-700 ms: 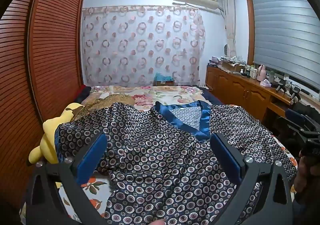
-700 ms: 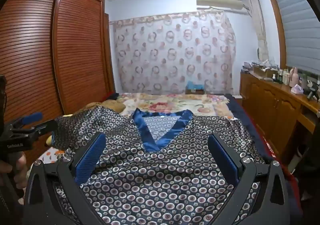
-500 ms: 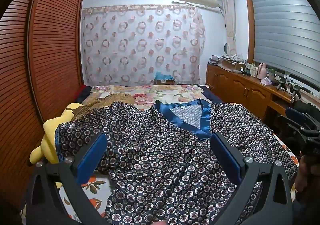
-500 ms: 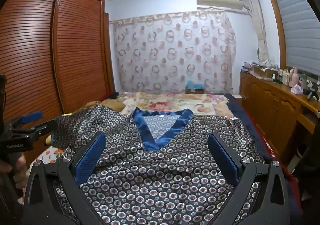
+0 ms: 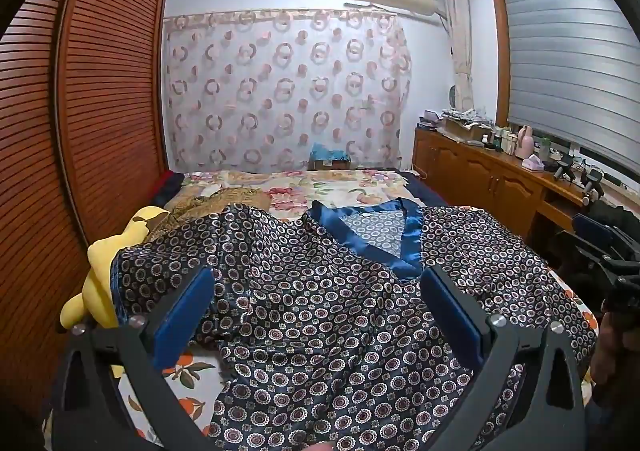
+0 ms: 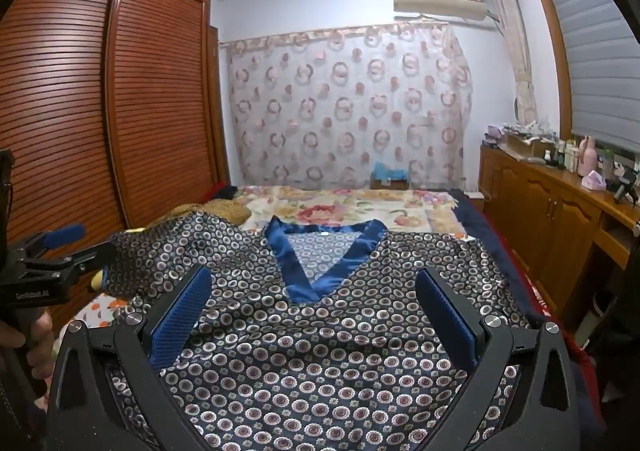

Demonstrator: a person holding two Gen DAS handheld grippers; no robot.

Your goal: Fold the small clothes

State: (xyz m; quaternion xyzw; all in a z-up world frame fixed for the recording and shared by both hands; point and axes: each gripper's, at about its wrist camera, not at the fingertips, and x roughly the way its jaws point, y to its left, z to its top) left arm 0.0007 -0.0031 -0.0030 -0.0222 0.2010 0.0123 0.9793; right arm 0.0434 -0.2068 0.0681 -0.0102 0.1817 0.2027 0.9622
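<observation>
Bed (image 5: 192, 375) and shirt (image 5: 320, 311) unchanged; grippers unmoved.

The left claw (image 5: 316, 315) hangs wide open over the patterned top (image 5: 320, 315) — spread on the bed (image 5: 320, 187).

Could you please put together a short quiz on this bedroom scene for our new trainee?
1. True or false: both tongs stand open with nothing gripped.
2. What colour trims the top's V-neck? A red, B blue, C white.
3. Fill in: a yellow ____ toy lies beside the top's sleeve.

Key: 1 true, the left tongs and right tongs grip nothing; 2 B, see the patterned top and its trim; 3 plush.
</observation>
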